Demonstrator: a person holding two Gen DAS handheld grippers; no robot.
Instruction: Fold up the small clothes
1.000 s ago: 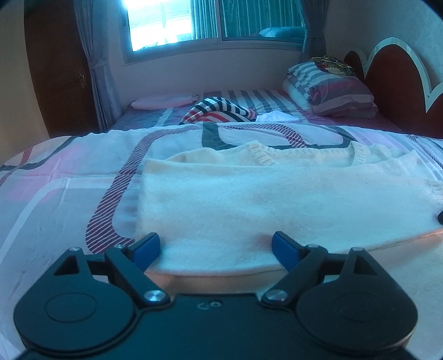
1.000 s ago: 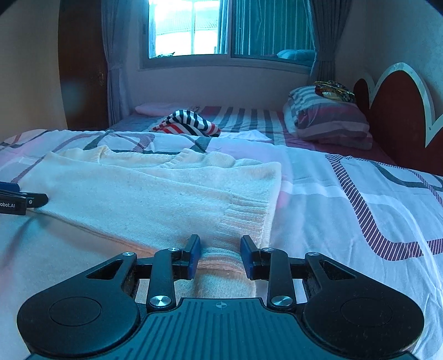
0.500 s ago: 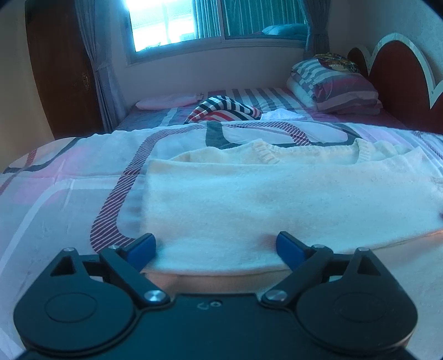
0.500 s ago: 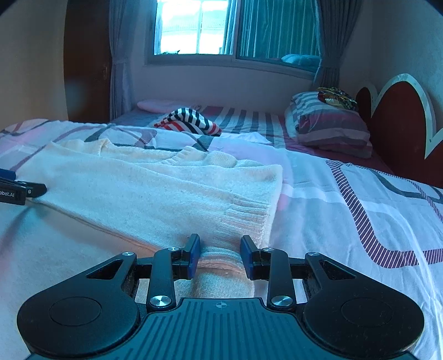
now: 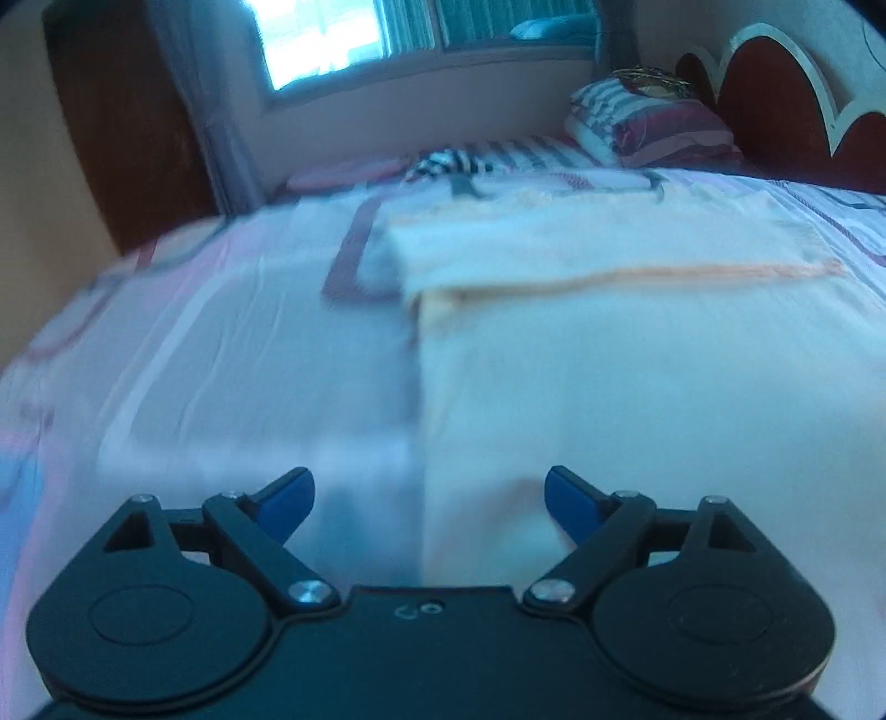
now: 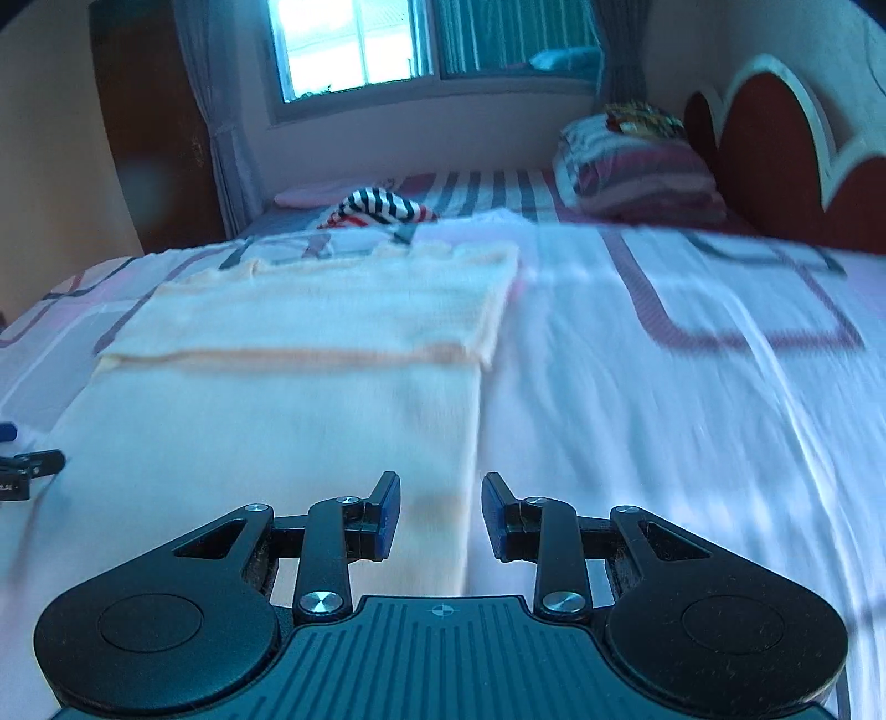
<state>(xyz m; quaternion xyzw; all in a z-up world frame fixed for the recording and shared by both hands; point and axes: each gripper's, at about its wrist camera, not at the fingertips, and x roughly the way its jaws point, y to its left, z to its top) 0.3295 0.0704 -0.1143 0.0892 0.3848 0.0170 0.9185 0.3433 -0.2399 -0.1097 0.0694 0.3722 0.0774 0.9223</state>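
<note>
Bed [image 6: 692,387]: covered by a white sheet with pink and grey line patterns; it fills most of both wrist views.
Headboard [image 6: 775,166]: dark red with a white scalloped edge, at the far right of the bed.
Window [image 6: 354,50]: bright, on the far wall, with curtains at its sides.
Cream sweater [image 6: 310,410]: lies flat on the bed sheet, folded so that an upper layer sits on the far half and its edge runs as a straight line across the garment. In the left wrist view the sweater [image 5: 637,354] spreads from the middle to the right, its near left edge running toward the camera.
Pillows [image 6: 637,160]: a striped stack near the headboard, with a small patterned item on top.
Striped garment [image 6: 382,207]: black, white and red, bunched up on the bed well beyond the sweater.
Left gripper [image 5: 429,498]: the fingers stand wide apart and grip nothing; the sweater's near left edge lies under the gap between them. Its tip also shows at the left edge of the right wrist view [image 6: 27,471].
Right gripper [image 6: 441,512]: the fingers are parted with a clear gap and clamp nothing; the sweater's near right edge lies below the gap.
</note>
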